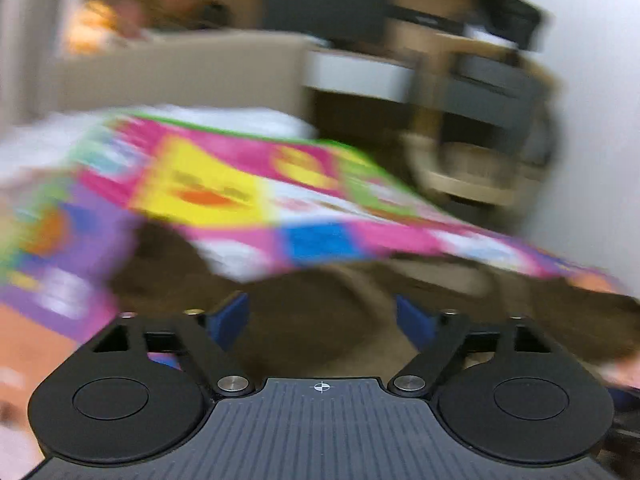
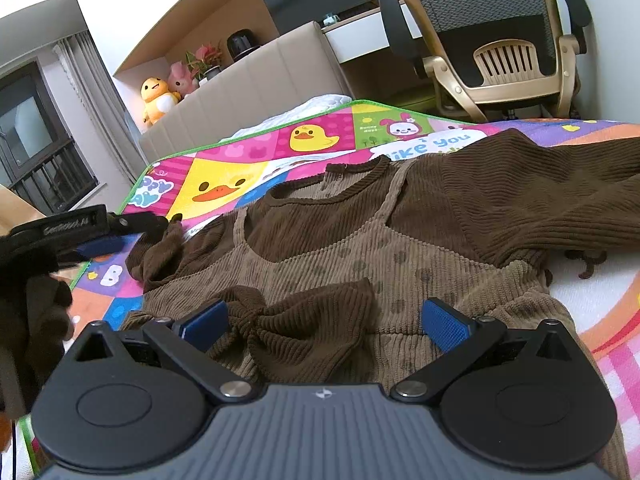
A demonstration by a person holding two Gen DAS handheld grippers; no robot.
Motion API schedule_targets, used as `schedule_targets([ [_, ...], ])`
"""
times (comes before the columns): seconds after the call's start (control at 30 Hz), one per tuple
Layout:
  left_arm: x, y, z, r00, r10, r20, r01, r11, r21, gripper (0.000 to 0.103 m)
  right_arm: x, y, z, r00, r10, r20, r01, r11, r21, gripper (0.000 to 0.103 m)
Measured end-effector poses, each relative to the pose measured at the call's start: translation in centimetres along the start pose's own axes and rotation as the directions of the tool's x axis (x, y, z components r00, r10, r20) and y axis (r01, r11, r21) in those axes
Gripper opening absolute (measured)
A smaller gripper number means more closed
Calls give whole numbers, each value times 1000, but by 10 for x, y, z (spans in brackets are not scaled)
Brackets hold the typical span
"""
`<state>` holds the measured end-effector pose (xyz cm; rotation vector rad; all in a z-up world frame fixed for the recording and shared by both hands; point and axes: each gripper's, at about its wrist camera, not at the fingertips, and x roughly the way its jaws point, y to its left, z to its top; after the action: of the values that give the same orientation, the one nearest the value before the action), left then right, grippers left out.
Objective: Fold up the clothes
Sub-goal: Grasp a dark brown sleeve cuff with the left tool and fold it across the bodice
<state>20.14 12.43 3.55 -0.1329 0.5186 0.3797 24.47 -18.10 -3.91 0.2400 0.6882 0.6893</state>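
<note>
On cartoon mat [image 2: 320,136]: ribbed brown corduroy dress [image 2: 360,248] spread flat (one sleeve folded inward); left gripper [image 1: 322,312], right gripper [image 2: 324,320] spread wide, empty

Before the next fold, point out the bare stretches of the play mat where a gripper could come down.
Free: the duck-print squares of the play mat between the brown dress neckline and the green edge; also the pale patch right of the dress waist, below the spread sleeve. Crowded: the left sleeve cuff, where the left gripper sits.
</note>
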Motion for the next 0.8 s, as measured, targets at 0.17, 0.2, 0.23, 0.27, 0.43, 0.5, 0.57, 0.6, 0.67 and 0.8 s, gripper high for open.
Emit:
schedule_targets([
  [0.17,50,13,25,985,170,-17,-170,985,19,95,0,0,0,1000,1,2,-1,1000,2,103],
  [0.2,63,16,26,981,191,-28,-191,981,16,95,0,-1,0,1000,2,2,-2,1000,3,103],
  [0.23,76,19,27,976,212,-39,-212,977,14,95,-1,-1,0,1000,3,3,-3,1000,4,103],
  [0.27,87,23,26,972,227,-58,-227,974,9,94,-1,-1,0,1000,4,3,-4,1000,5,103],
  [0.43,119,46,7,957,208,-202,-221,974,-44,52,-1,-2,0,1000,6,5,-6,1000,8,103],
  [0.5,125,51,-1,958,203,-201,-213,977,-30,32,-1,-2,0,1000,6,5,-6,1000,7,103],
  [0.57,121,49,-4,964,207,-167,-205,978,27,9,-1,-2,0,1000,7,5,-7,1000,9,103],
  [0.6,117,48,-4,967,206,-149,-200,978,54,8,-1,-2,0,1000,9,5,-9,1000,12,103],
  [0.67,95,43,2,981,176,-82,-172,984,55,7,-2,-3,-1,1000,14,8,-14,1000,19,103],
  [0.8,19,6,29,990,-59,125,46,994,99,7,-2,-6,0,1000,25,14,-25,999,38,103],
])
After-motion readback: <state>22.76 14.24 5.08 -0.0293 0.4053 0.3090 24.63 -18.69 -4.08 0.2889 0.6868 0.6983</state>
